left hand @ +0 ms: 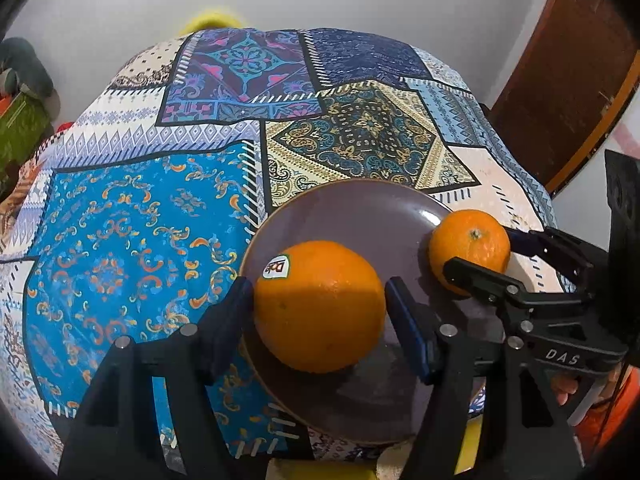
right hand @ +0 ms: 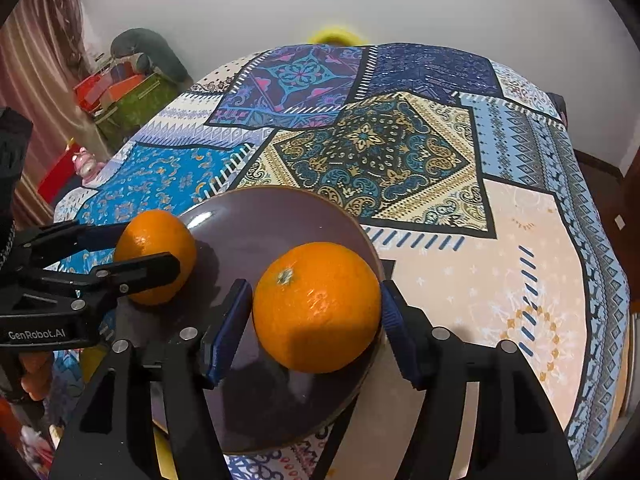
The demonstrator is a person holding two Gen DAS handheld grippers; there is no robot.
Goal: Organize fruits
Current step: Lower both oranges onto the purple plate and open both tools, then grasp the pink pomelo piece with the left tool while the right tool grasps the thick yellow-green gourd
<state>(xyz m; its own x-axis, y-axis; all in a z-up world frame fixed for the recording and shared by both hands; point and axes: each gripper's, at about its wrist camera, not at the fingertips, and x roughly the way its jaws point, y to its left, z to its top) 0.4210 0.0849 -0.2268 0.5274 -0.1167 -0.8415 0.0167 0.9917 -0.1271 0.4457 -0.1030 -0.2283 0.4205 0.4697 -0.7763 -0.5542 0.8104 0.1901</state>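
Left wrist: left gripper (left hand: 320, 304) clamps stickered orange (left hand: 320, 306) over plate (left hand: 360, 204) | right gripper (right hand: 316, 308) clamps second orange (right hand: 316, 306) | risk: released oranges roll off shallow rim

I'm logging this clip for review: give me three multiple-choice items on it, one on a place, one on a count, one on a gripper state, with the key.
1. Where is the stickered orange?
A. on the bare tablecloth
B. over the plate, between the left gripper's fingers
C. in a basket

2. How many oranges are in view?
A. one
B. two
C. four

3. What is the right gripper doing?
A. hanging open and empty
B. pinching the plate's rim
C. gripping an orange

Key: 1 B, the left gripper flanks it above the purple plate. 2 B, each gripper holds one. 3 C, its blue pads press the stemmed orange.
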